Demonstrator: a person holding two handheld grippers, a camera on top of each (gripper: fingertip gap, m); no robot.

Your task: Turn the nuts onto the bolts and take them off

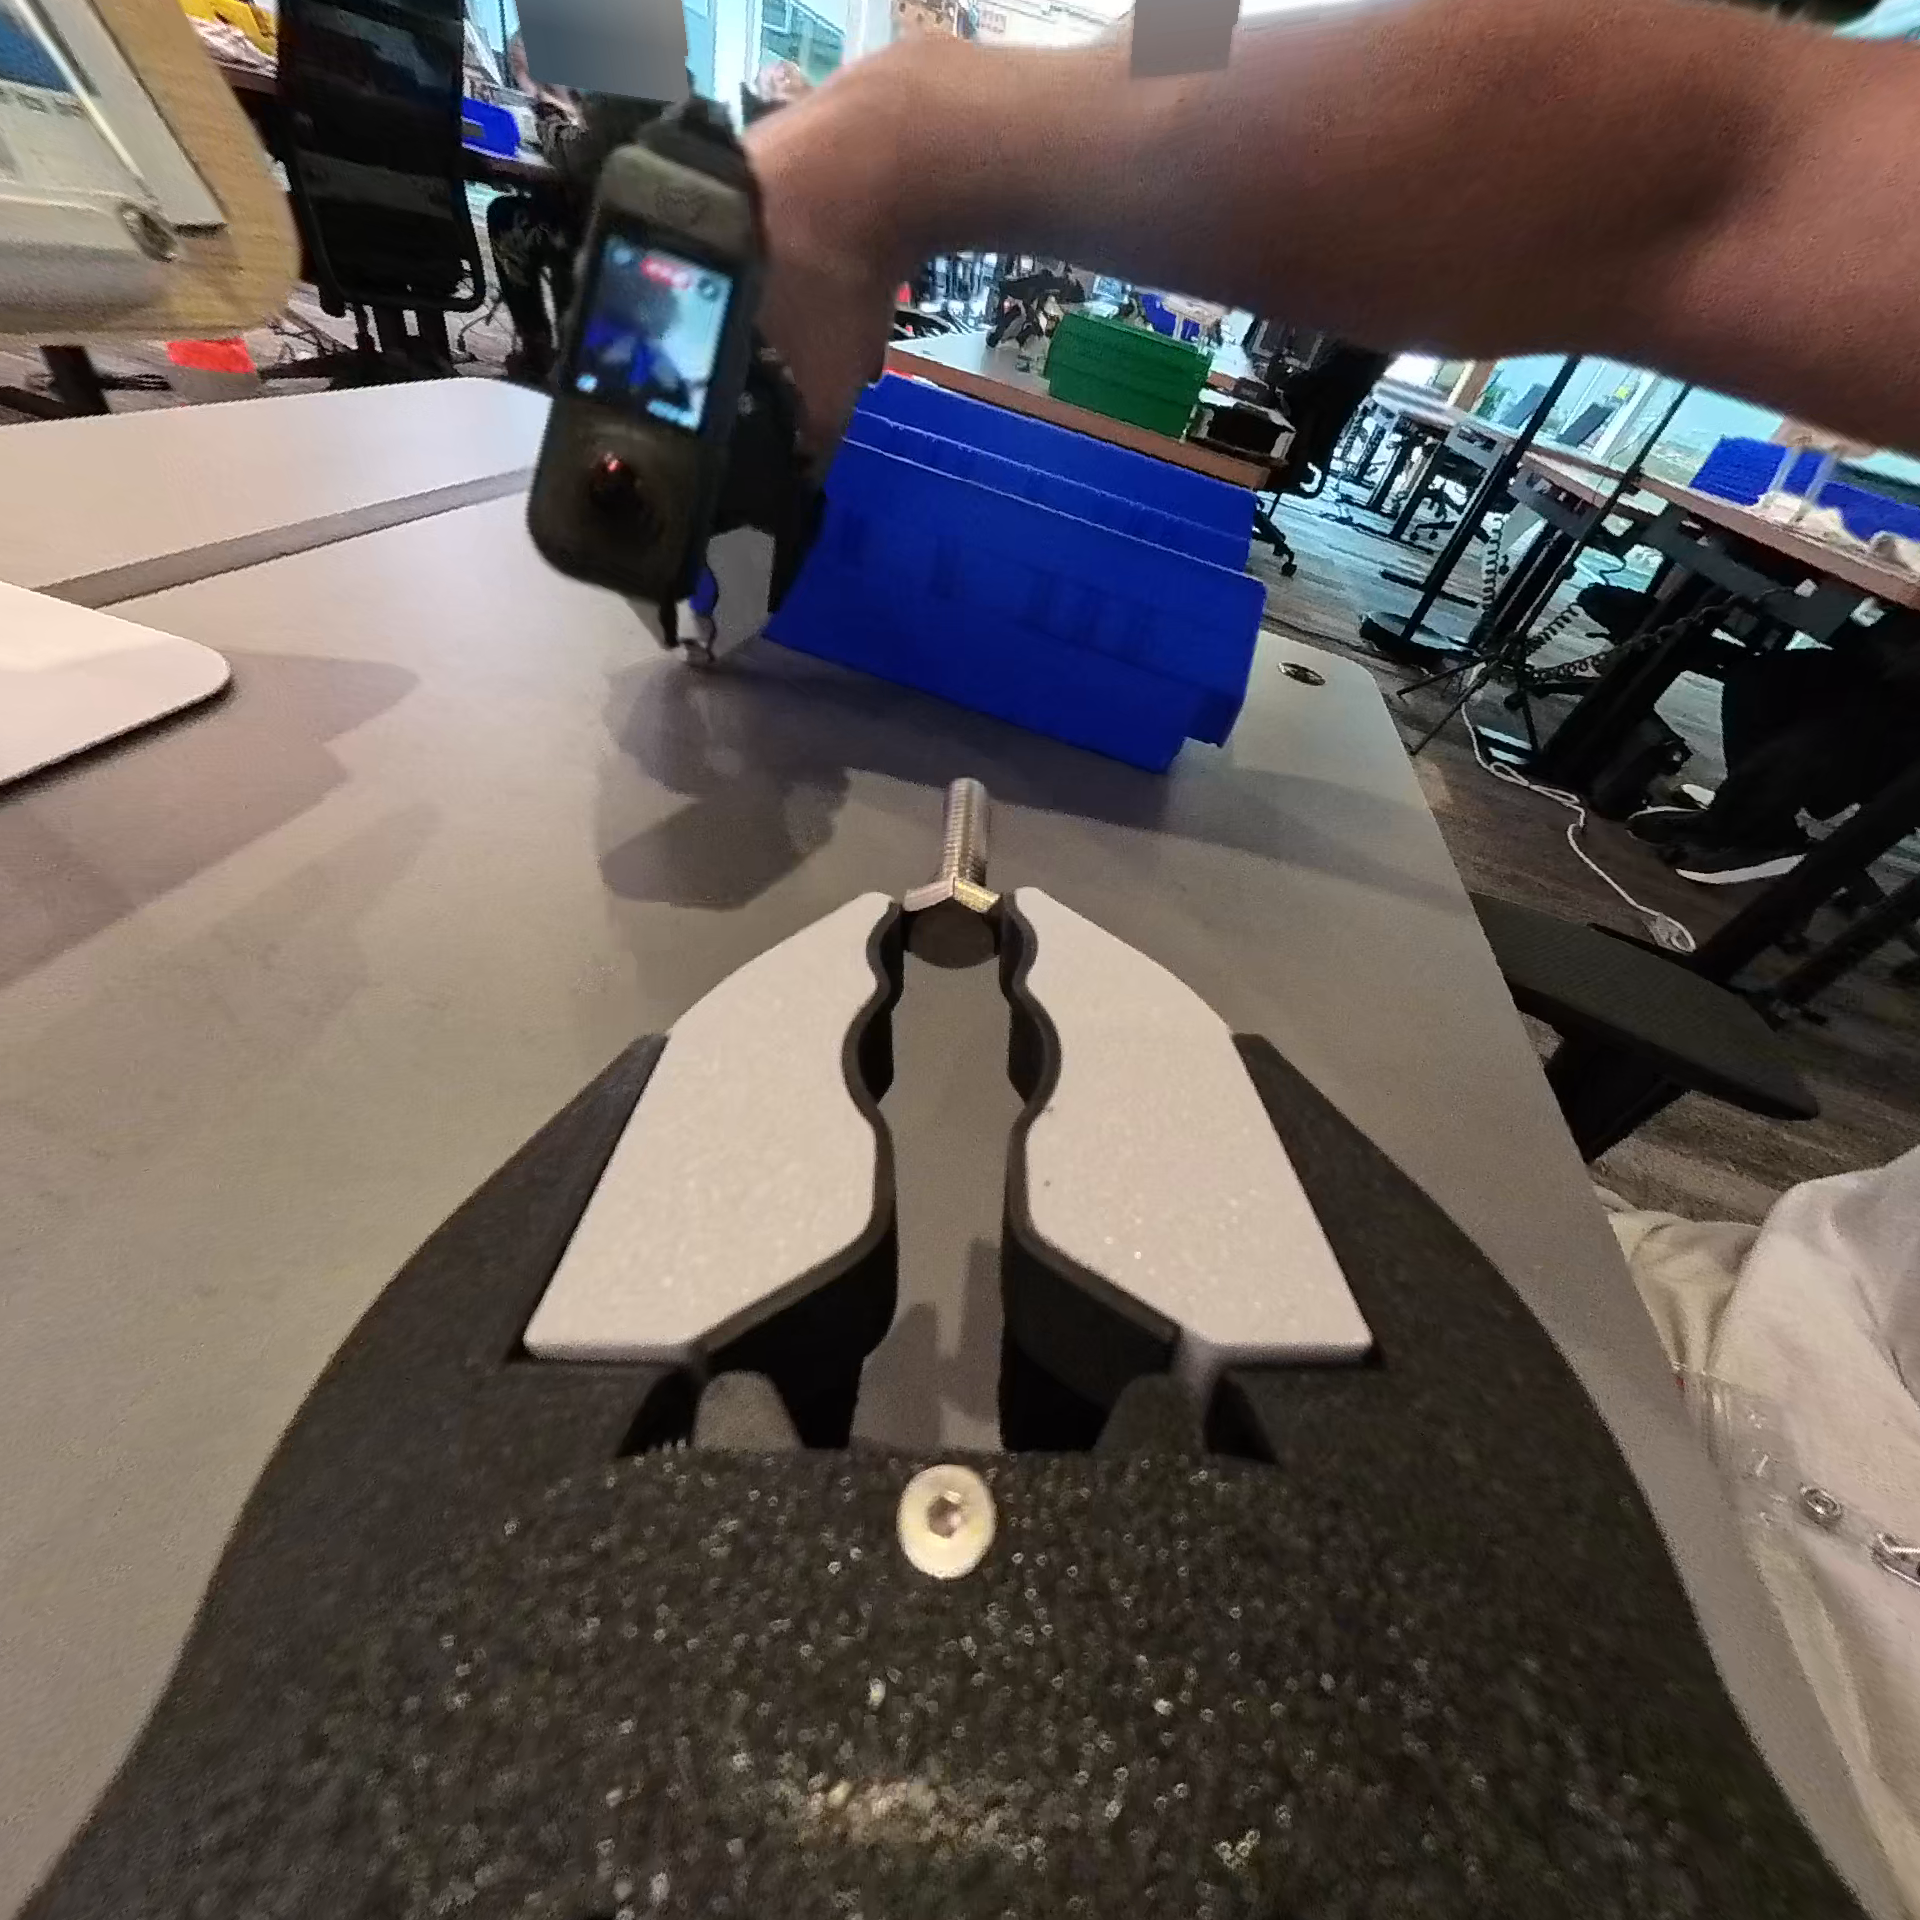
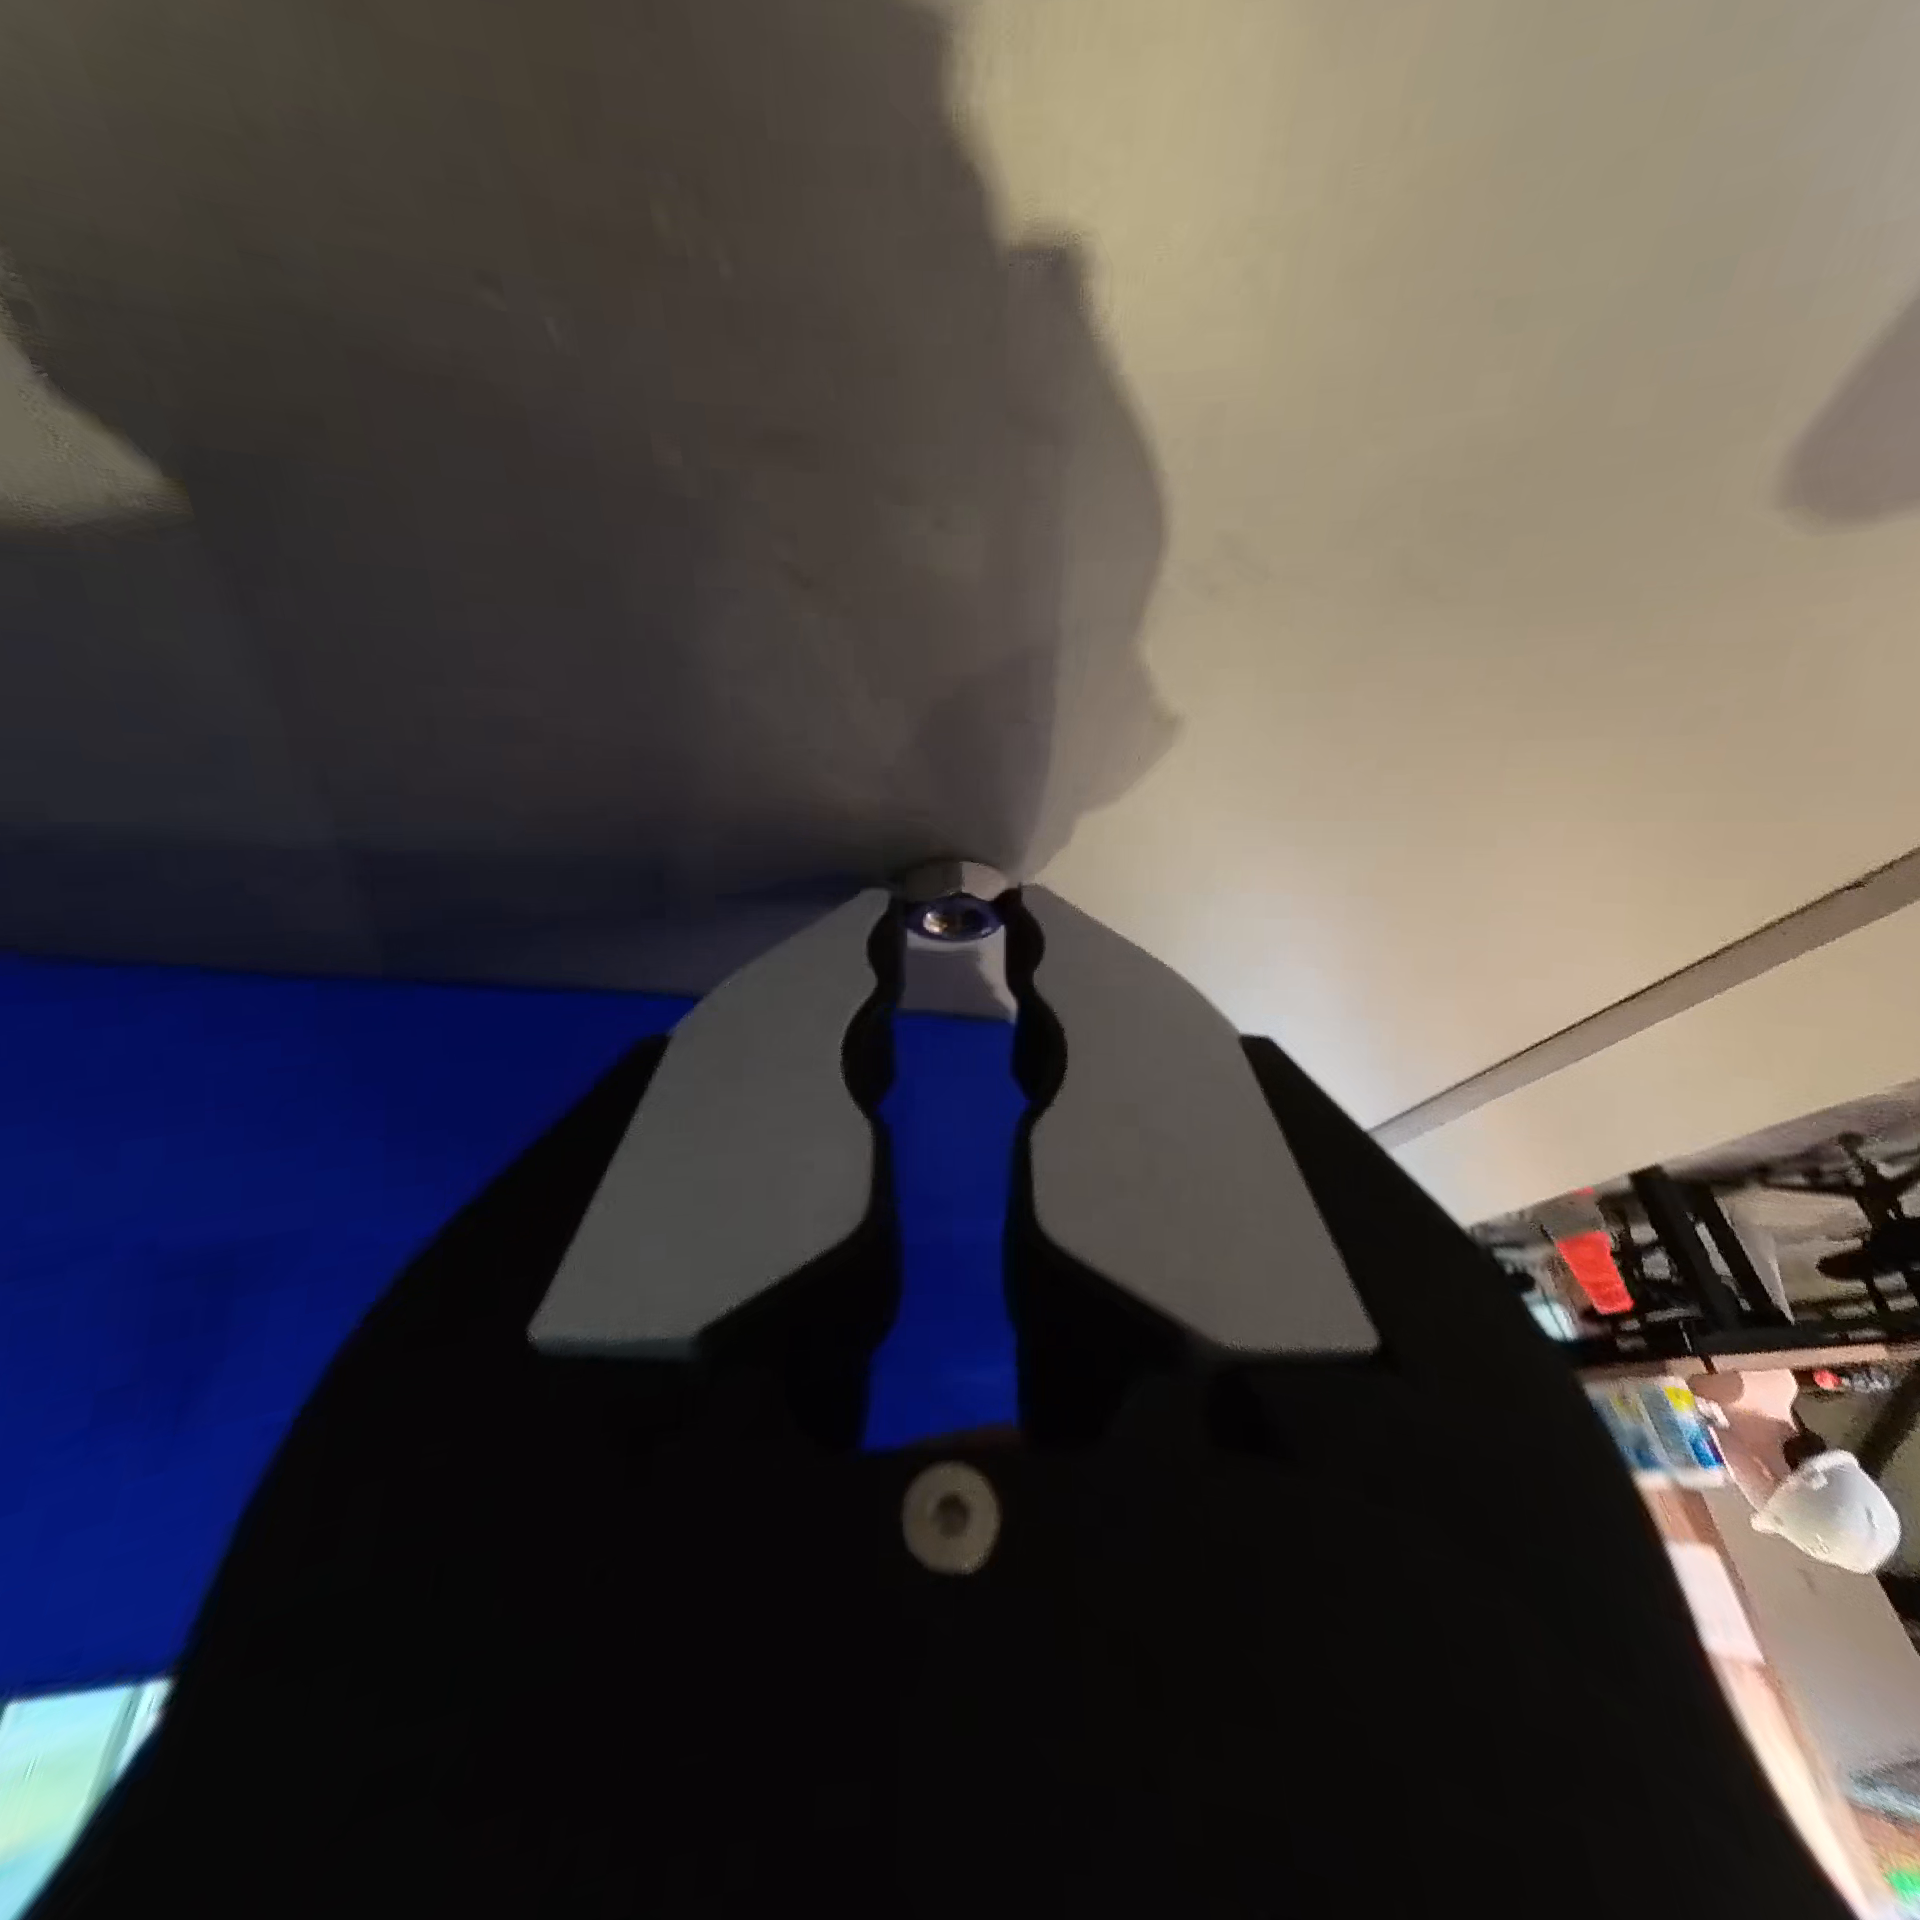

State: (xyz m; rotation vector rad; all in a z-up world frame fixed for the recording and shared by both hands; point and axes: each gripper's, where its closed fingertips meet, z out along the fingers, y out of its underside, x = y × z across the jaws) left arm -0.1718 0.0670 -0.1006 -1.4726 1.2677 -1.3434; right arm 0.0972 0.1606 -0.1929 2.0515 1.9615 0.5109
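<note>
My left gripper (image 1: pixel 951 914) is shut on the hex head of a silver bolt (image 1: pixel 964 836). The bolt's threaded shaft points away from me, just above the grey table (image 1: pixel 416 935). My right gripper (image 2: pixel 948 909) is shut on a small silver nut (image 2: pixel 948 902) at its fingertips, right down at the table surface. In the left wrist view the right gripper (image 1: pixel 698 644) shows farther off, held by a hand, with its tips at the table beside the blue bin (image 1: pixel 1018 592).
The blue bin also fills the left of the right wrist view (image 2: pixel 312 1143). A white flat base (image 1: pixel 94 675) lies at the table's left. The table's right edge (image 1: pixel 1455 883) drops to a floor with chairs and cables. White cloth (image 1: pixel 1808 1403) lies at lower right. Left tips to right tips: about 30 centimeters. To the white flat base (image 1: pixel 94 675): right tips about 20 centimeters, left tips about 30 centimeters.
</note>
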